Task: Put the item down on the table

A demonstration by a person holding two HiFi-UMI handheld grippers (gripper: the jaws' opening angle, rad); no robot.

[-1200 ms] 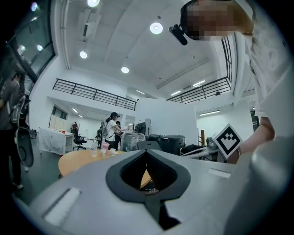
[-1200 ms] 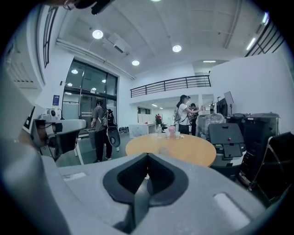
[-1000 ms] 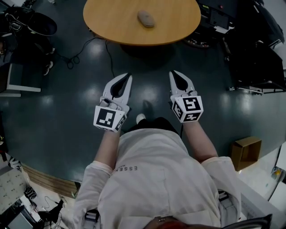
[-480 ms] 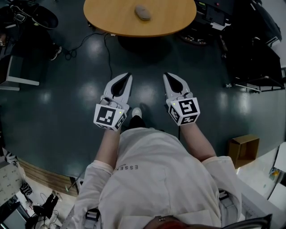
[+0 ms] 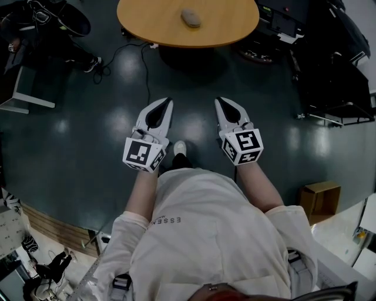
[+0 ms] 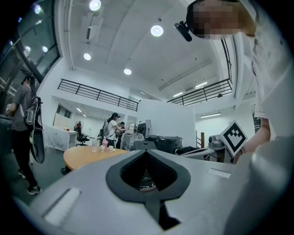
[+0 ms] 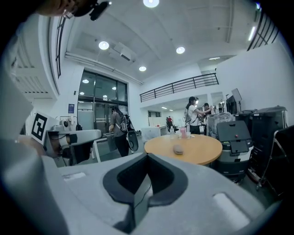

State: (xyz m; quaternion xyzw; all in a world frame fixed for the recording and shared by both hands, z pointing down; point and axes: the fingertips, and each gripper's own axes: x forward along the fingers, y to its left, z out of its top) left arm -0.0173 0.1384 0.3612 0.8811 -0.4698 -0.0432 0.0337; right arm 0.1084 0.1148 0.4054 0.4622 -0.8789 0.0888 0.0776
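A person in a white top is holding two grippers out side by side over a dark, glossy floor (image 5: 76, 147). The left gripper (image 5: 168, 101) and the right gripper (image 5: 220, 101) are both pointing ahead with their jaws pressed together and nothing between them. One shoe (image 5: 180, 148) is showing just behind and between the two grippers. One cardboard box (image 5: 320, 200) is sitting on the floor behind and well to the right of the right gripper. One dark cable (image 5: 142, 67) is trailing across the floor ahead of the left gripper, between it and the table. Otherwise open floor is lying ahead of the jaws. Further ahead, one round wooden table (image 5: 223, 32) is standing well apart from both grippers. One small grey oval item (image 5: 190, 17) is lying on its top. Black equipment (image 5: 341, 76) is crowding the floor ahead and to the right. In the right gripper view, one person with a backpack (image 7: 118, 128) is standing left of the table, and two more people (image 7: 193, 114) are standing beyond it in a tall white hall.
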